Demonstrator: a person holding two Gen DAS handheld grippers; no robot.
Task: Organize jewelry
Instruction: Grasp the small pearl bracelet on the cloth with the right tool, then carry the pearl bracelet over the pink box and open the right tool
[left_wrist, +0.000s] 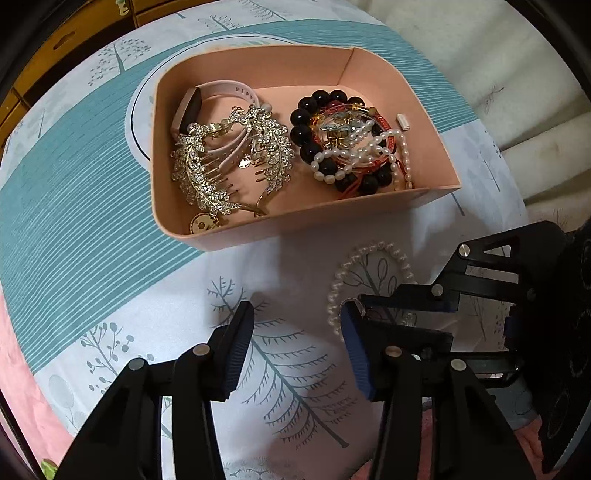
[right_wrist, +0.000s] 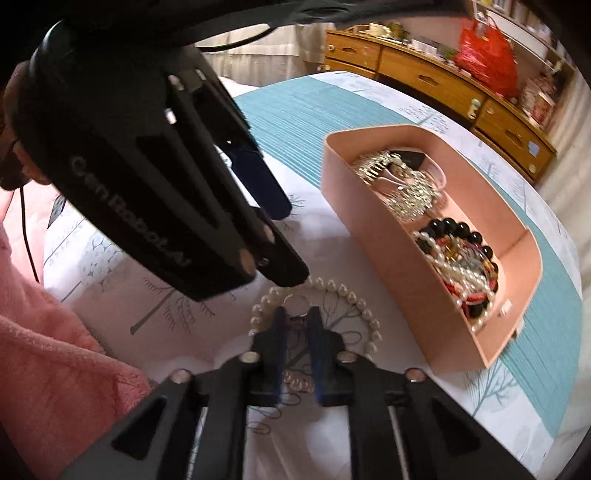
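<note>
A small silver ring (right_wrist: 297, 305) lies inside a pearl bracelet (right_wrist: 364, 314) on the tree-print cloth. My right gripper (right_wrist: 297, 314) points down, its two blue-padded fingers nearly together and pinching the ring at their tips. In the left wrist view the ring (left_wrist: 352, 303) shows just past my left gripper's right fingertip, with the right gripper (left_wrist: 364, 310) coming in from the right. My left gripper (left_wrist: 295, 314) hangs open over bare cloth, holding nothing. The pink box (left_wrist: 295, 225) behind holds rhinestone combs (left_wrist: 207, 173), a pink watch (left_wrist: 225, 92), black beads (left_wrist: 301, 133) and pearls.
The pink box (right_wrist: 388, 258) sits partly on a white round lid (left_wrist: 138, 122) on the teal stripe. Wooden drawers (right_wrist: 424, 70) with a red bag (right_wrist: 487, 55) stand behind. A pink fleece sleeve (right_wrist: 55, 350) and a thin cable (right_wrist: 27, 229) are at the left.
</note>
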